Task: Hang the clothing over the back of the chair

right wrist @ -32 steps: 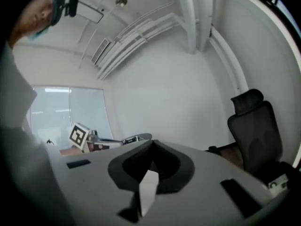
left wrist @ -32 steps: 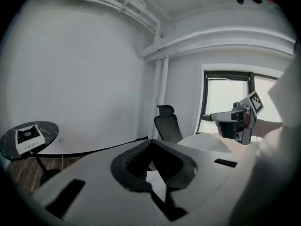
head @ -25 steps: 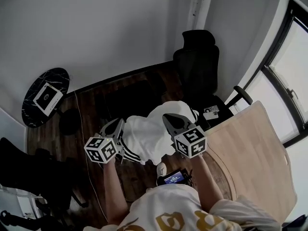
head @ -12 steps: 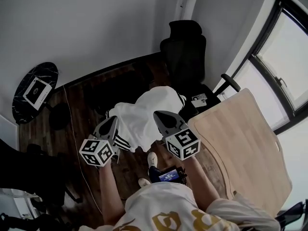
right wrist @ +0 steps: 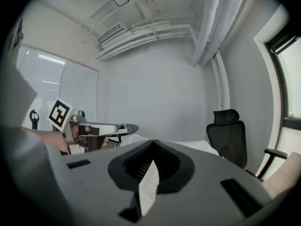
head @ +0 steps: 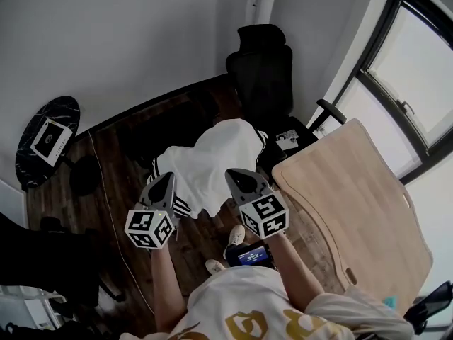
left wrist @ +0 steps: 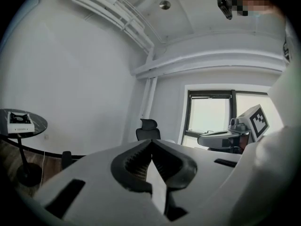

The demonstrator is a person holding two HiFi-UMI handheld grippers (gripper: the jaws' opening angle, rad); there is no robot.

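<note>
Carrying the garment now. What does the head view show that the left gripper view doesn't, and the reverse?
Head view only: the full spread of the white striped garment, the wooden desk, the floor. Left gripper view only: the left claw shut on a fold of it, the ceiling. Both: the black office chair, the round side table, the right claw.

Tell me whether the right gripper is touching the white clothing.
Touching. The right gripper view shows the right gripper shut on a fold of the white clothing.
</note>
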